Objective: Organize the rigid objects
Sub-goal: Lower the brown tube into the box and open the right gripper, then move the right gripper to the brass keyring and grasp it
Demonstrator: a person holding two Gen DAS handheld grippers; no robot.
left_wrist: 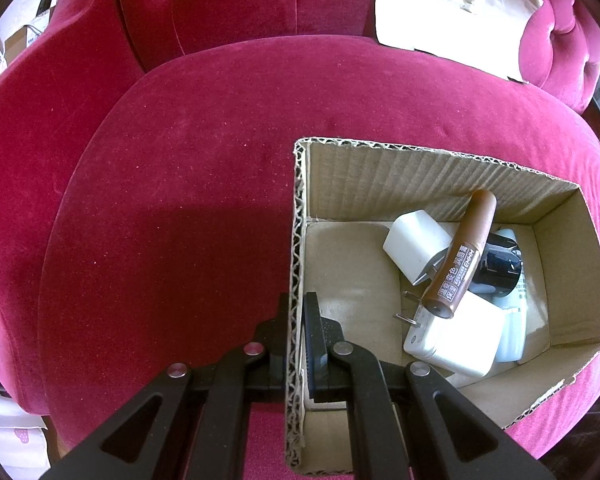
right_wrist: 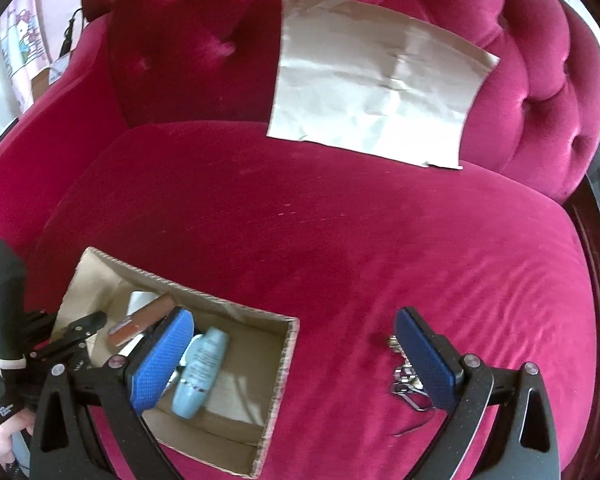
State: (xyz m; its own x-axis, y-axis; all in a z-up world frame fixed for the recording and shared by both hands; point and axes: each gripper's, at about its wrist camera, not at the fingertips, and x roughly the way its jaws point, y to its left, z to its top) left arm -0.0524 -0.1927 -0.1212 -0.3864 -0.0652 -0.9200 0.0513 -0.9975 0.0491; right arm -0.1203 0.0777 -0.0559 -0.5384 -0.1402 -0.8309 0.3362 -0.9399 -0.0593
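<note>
The cardboard box [left_wrist: 420, 184] sits on the red velvet sofa seat [left_wrist: 204, 152]. The left tool [left_wrist: 296, 320] is pressed together on the box's near wall, one finger outside and one inside. Inside the box lie a brown tube [left_wrist: 460, 256] across two white chargers [left_wrist: 456, 340], a black-capped item [left_wrist: 496, 270] and a pale blue bottle [right_wrist: 198, 372]. The right tool [right_wrist: 296, 360] is spread and holds nothing. A bunch of keys [right_wrist: 404, 376] lies on the seat just beside its right finger. A paper bag [right_wrist: 376, 80] leans on the sofa back.
</note>
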